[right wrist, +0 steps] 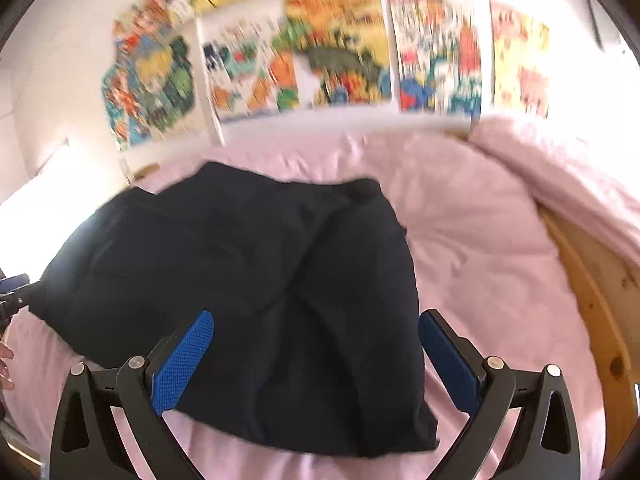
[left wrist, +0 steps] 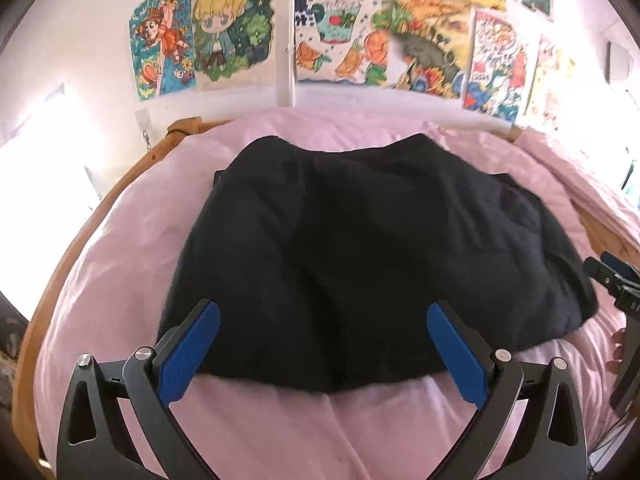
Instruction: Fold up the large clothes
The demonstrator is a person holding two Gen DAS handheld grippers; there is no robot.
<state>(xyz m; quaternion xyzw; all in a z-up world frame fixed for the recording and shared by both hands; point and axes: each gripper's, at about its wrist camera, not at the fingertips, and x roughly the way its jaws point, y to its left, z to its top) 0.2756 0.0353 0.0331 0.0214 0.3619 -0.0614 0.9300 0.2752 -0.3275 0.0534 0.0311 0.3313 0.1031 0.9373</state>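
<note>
We see a dark garment [left wrist: 360, 248] lying on the pink sheet [left wrist: 120, 264]. Our left gripper [left wrist: 323, 316] and right gripper [right wrist: 316, 322] gape wide above its near edge, grasping nothing. It seems folded, though blur hides the layers.

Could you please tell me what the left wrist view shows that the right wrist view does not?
Only the left wrist view shows the left gripper, open, up close, and a wall hook by the wooden bed corner. Only the right wrist view shows the right gripper, open, up close, and the bunched pink duvet at far right. Both show the dark garment on the pink sheet and the wall drawings.
</note>
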